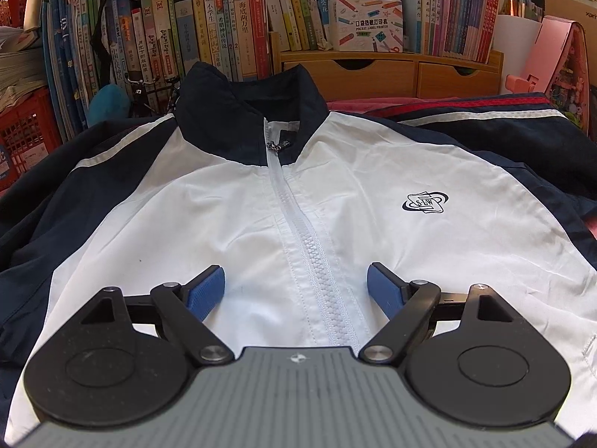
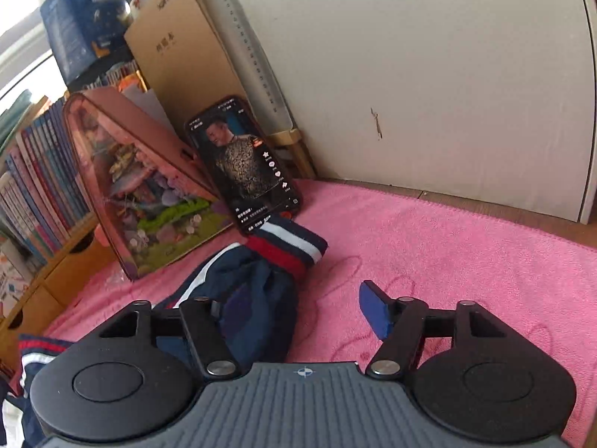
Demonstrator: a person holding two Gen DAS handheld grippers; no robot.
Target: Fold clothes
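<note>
Jacket [image 1: 231, 201] lies flat, front up, and the left gripper [image 1: 296, 285] hangs over its zipper [image 1: 298, 231], jaws spread wide, gripping nothing. Right gripper [image 2: 298, 310], jaws apart and empty, has the sleeve [image 2: 257, 276] beneath its left finger on the pink towel [image 2: 429, 246].

white jacket [image 1: 209, 209], navy sleeves [image 1: 33, 205]; cuff [image 2: 287, 248] red-white-navy striped; pink towel [image 2: 447, 246].

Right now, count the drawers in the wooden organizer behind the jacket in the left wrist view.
2: the left drawer sits just behind the jacket collar, the right drawer beside it. More may be hidden behind the jacket.
</note>
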